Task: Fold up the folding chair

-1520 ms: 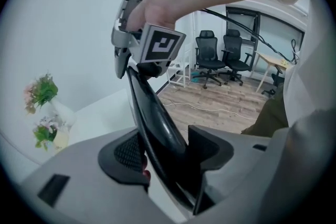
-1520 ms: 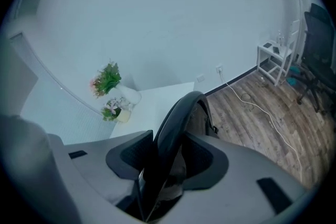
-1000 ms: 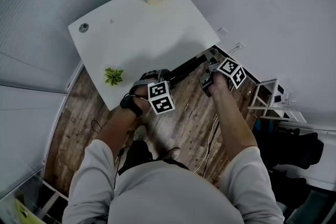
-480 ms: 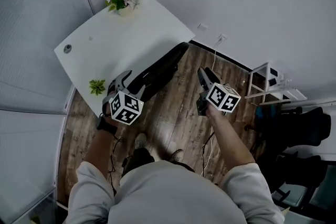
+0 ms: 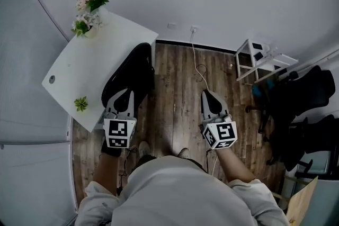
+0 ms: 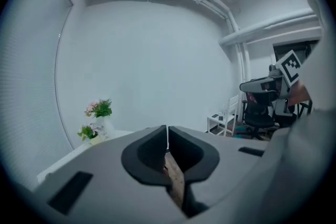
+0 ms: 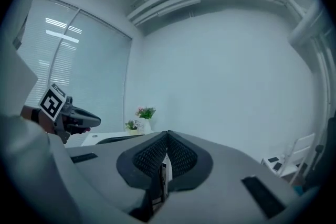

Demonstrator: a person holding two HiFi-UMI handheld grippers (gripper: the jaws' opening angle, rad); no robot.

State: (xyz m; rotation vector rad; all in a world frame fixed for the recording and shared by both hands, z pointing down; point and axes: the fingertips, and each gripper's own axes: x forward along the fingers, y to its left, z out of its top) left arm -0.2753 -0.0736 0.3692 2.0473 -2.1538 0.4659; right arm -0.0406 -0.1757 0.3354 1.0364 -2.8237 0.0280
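Jaws just snapped together on nothing, the left gripper [image 5: 124,97] and right gripper [image 5: 209,97] hang apart, clear of the chair [image 5: 132,69]. It leans against the table [image 5: 79,77], apparently folded flat. Folding looks finished; the next move need only confirm it rests steady.

the left arm [image 5: 107,166] and right arm [image 5: 233,166] are reaching forward, side by side. the left gripper [image 5: 126,93] is pointing far, its jaws having just been closing, now together on nothing. the right gripper [image 5: 207,95] is matching it, jaws just closed, empty.
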